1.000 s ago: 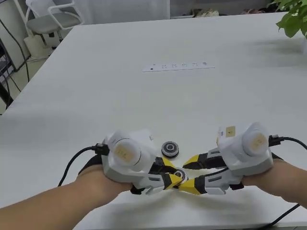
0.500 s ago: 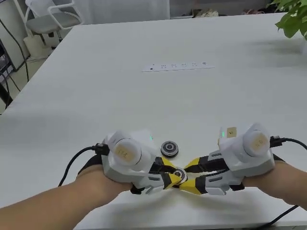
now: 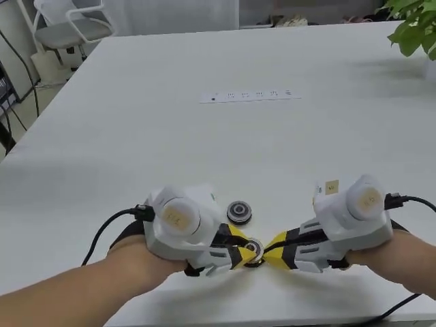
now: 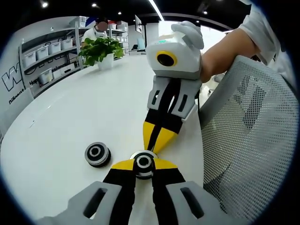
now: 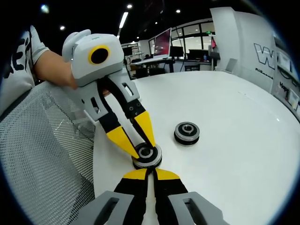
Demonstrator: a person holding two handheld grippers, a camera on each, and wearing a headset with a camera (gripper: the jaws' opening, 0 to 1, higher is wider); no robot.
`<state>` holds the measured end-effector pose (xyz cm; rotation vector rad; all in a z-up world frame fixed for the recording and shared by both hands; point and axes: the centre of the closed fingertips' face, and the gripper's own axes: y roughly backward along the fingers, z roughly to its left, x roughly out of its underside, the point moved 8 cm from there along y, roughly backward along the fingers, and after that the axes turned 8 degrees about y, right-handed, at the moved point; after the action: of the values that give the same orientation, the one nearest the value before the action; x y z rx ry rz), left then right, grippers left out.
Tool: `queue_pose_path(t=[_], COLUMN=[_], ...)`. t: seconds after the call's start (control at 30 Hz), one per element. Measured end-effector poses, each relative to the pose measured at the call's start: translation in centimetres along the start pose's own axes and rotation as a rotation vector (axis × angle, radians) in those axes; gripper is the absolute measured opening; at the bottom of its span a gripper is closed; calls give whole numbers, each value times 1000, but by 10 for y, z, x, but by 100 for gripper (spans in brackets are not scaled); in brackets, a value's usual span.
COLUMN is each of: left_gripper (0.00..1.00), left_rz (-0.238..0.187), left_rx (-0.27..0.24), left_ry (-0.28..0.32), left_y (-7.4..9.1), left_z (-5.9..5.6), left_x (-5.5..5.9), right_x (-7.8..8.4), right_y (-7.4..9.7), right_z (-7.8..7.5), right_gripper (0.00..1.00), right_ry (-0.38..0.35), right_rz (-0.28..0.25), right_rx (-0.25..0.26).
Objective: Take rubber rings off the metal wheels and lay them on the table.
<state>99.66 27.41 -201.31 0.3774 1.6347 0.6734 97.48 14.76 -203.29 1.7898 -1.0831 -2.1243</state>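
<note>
Low at the table [image 3: 204, 136] edge, the left claw [image 3: 246, 252] clamps a small metal wheel [image 5: 146, 154] between its yellow tips, silver hub and dark bore facing up. Opposite it, the right claw [image 5: 147, 173] is drawn closed, tips pressed to the wheel's rim; whether it pinches anything there cannot be told. A second wheel [image 3: 239, 212], wearing a black rubber ring [image 4: 88, 157] around its silver hub, lies flat just beside the left claw's tips.
</note>
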Motion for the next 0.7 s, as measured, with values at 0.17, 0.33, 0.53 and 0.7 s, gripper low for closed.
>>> queue_pose_path(t=[0.17, 0.33, 0.53, 0.7], left_gripper=[7, 7, 7, 7], left_rz=[0, -3, -2, -5], left_rx=[0, 1, -1, -2], left_ry=[-3, -3, -4, -1], left_y=[0, 0, 0, 0], left_z=[0, 0, -1, -1], left_x=[0, 0, 0, 0], right_x=[-1, 1, 2, 4], right_y=[1, 4, 7, 10], right_z=[0, -2, -2, -4], right_gripper=[0, 0, 0, 0], right_ry=[-20, -88, -174, -269], right_rz=[2, -21, -43, -75], right_rx=[0, -1, -7, -9])
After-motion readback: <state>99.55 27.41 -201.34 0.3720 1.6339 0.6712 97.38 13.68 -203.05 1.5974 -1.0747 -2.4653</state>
